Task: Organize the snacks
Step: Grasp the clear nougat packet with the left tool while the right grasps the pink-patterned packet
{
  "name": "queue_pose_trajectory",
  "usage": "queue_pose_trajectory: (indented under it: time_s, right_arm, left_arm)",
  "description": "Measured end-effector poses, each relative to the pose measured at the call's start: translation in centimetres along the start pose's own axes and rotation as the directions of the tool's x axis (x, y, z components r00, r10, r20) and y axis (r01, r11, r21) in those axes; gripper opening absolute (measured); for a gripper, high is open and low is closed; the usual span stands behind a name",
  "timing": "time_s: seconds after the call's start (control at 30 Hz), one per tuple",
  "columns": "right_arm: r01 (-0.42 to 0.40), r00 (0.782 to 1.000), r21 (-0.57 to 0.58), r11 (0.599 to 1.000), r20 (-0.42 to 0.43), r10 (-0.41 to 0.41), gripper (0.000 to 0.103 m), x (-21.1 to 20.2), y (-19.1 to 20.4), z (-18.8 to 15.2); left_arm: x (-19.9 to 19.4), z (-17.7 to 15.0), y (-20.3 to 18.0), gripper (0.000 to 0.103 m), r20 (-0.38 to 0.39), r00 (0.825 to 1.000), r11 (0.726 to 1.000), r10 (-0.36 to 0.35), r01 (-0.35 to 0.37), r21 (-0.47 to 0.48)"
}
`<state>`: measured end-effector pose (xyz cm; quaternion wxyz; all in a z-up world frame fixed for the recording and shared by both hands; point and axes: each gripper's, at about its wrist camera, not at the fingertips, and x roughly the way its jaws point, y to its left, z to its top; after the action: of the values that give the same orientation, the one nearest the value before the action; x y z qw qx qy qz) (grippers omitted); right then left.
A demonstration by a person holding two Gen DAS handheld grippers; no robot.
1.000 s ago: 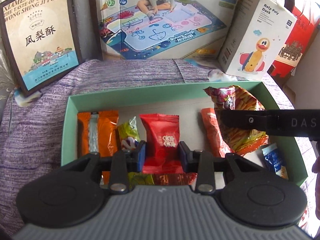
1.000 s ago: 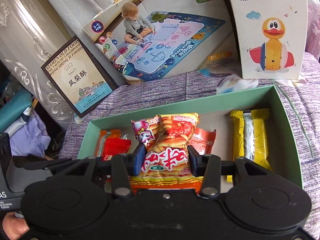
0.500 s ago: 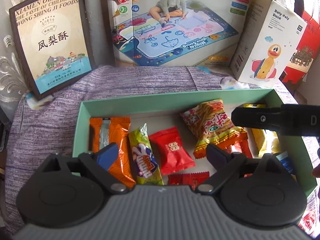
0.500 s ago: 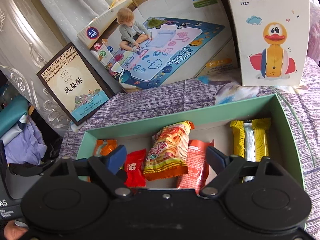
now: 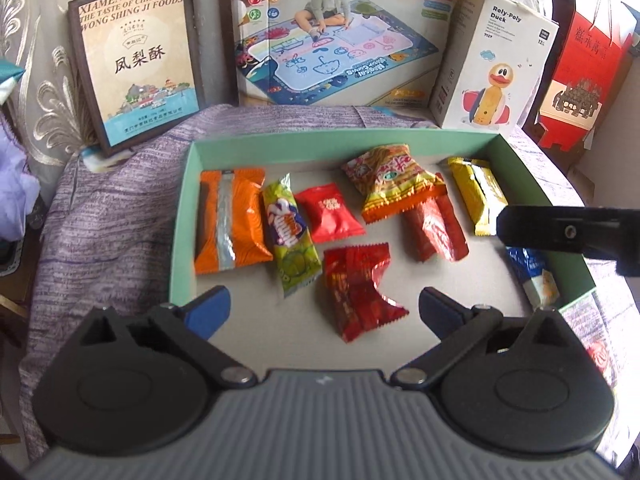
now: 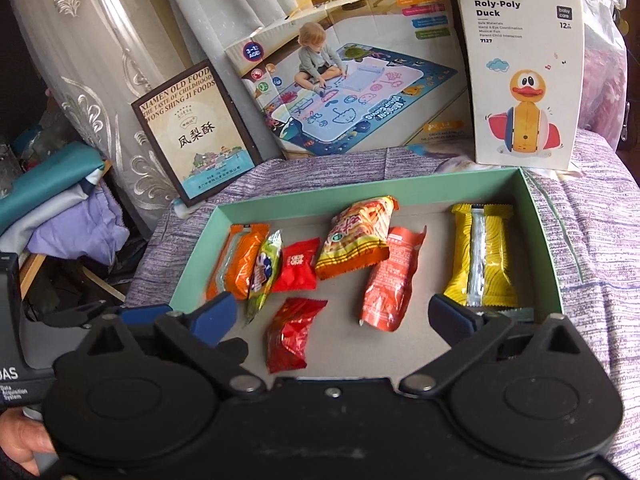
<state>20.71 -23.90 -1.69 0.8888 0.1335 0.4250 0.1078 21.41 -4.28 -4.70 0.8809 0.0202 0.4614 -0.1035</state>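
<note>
Snacks lie loose on the grey floor of a shallow green tray (image 5: pixel 182 216), which sits on a purple knitted cloth (image 5: pixel 120 216). Nearest, the left gripper (image 5: pixel 320 308) and the right gripper (image 6: pixel 332 316) both hang over the tray's near edge; their jaws have just been opening and now stand wide apart with nothing clamped between them. Just beyond them lies a crinkled red foil packet (image 5: pixel 358 292). Farther in, from left to right, lie an orange wafer pack (image 5: pixel 230 220), a green candy pack (image 5: pixel 290 236), a small red pouch (image 5: pixel 330 212), an orange-yellow chip bag (image 5: pixel 394 182) overlapping a red-orange sachet (image 5: pixel 436 228), and a yellow wafer pack (image 5: pixel 478 194). Behind the tray stand a pineapple-cake box (image 5: pixel 134 60), a drawing-mat box (image 5: pixel 340 44) and a Roly-Poly Duck box (image 5: pixel 496 64).
</note>
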Motion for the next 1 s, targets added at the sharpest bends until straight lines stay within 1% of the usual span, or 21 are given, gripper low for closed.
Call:
queue_pose_trajectory:
  time_s: [0.1, 0.2, 0.23, 0.27, 0.33, 0.4, 0.43, 0.53, 0.6, 0.63, 0.7, 0.77, 0.8, 0.87, 0.9, 0.93, 1.0]
  right_arm:
    - [-0.006, 1.0, -0.005, 1.0, -0.003, 0.006, 0.103, -1.3, 0.2, -1.8]
    - [-0.021, 1.0, 0.004, 1.0, -0.012, 0.021, 0.103, -2.1, 0.3, -3.5]
    - [-0.025, 1.0, 0.005, 1.0, -0.019, 0.025, 0.103, -2.2, 0.4, -4.0]
    - [-0.027, 0.999, 0.004, 1.0, -0.027, 0.028, 0.103, -2.2, 0.5, -4.6]
    - [-0.028, 0.999, 0.0, 1.0, -0.042, 0.028, 0.103, -2.1, 0.8, -5.9]
    - [-0.028, 0.998, -0.004, 1.0, -0.056, 0.028, 0.095, -2.1, 1.0, -7.1]
    - [-0.032, 0.998, 0.0, 0.999, -0.061, 0.032, 0.093, -2.1, 1.0, -7.5]
    - [-0.042, 0.996, -0.002, 0.999, -0.084, 0.042, 0.083, -2.0, 1.3, -8.8]
    - [-0.047, 0.994, -0.016, 0.999, -0.105, 0.045, 0.072, -1.5, 1.6, -9.4]
    - [-0.046, 0.993, -0.023, 0.999, -0.114, 0.043, 0.068, -1.2, 1.7, -9.7]
    - [-0.04, 0.991, -0.027, 0.999, -0.132, 0.036, 0.057, -0.5, 1.8, -10.3]
    - [-0.044, 0.987, -0.023, 0.999, -0.155, 0.04, 0.05, 0.2, 2.0, -10.8]
    - [-0.046, 0.986, -0.025, 0.999, -0.161, 0.041, 0.049, 0.4, 2.1, -11.1]
    - [-0.048, 0.987, -0.049, 0.998, -0.158, 0.04, 0.048, 0.6, 2.7, -11.4]
    - [-0.055, 0.986, -0.06, 0.997, -0.16, 0.045, 0.045, 0.7, 2.9, -11.4]
    - [-0.06, 0.985, -0.065, 0.996, -0.164, 0.049, 0.043, 0.8, 3.1, -11.5]
    - [-0.062, 0.983, -0.075, 0.995, -0.175, 0.048, 0.038, 1.1, 3.4, -11.6]
  left_arm:
    - [-0.8, -2.0, 0.4, 0.102, -0.009, 1.0, 1.0, 0.005, -0.005, -0.005]
    - [-1.1, -4.3, 0.8, 0.103, -0.037, 0.999, 1.0, 0.003, -0.004, -0.022]
    - [-1.4, -5.0, 0.6, 0.103, -0.015, 1.0, 1.0, 0.021, -0.021, -0.005]
    - [-1.6, -5.7, 0.4, 0.103, -0.015, 0.999, 0.999, 0.043, -0.043, 0.007]
    - [-1.4, -6.6, 0.5, 0.103, -0.051, 0.998, 0.999, 0.043, -0.044, -0.017]
    - [-1.6, -7.5, 0.8, 0.102, -0.057, 0.998, 0.998, 0.024, -0.026, -0.048]
    - [-1.7, -7.9, 1.0, 0.102, -0.057, 0.998, 0.998, 0.02, -0.023, -0.064]
    - [-1.4, -8.8, 1.4, 0.102, -0.072, 0.997, 0.995, 0.02, -0.026, -0.094]
    - [-0.7, -9.2, 1.6, 0.102, -0.093, 0.995, 0.993, 0.032, -0.042, -0.108]
    - [-0.3, -9.2, 1.7, 0.102, -0.101, 0.994, 0.992, 0.034, -0.045, -0.114]
    - [-0.1, -9.3, 1.4, 0.102, -0.085, 0.995, 0.993, 0.059, -0.067, -0.102]
    - [0.1, -9.2, 0.9, 0.102, -0.077, 0.995, 0.994, 0.068, -0.074, -0.077]
    - [0.1, -9.2, 0.7, 0.102, -0.075, 0.995, 0.995, 0.073, -0.077, -0.064]
    - [-0.2, -9.5, 0.4, 0.093, -0.063, 0.994, 0.995, 0.088, -0.091, -0.041]
    - [-0.5, -9.8, 0.3, 0.086, -0.054, 0.994, 0.995, 0.096, -0.098, -0.031]
    - [-0.7, -9.9, 0.4, 0.081, -0.05, 0.994, 0.994, 0.101, -0.103, -0.025]
    - [-1.2, -10.1, 0.8, 0.079, -0.053, 0.995, 0.995, 0.086, -0.088, -0.044]
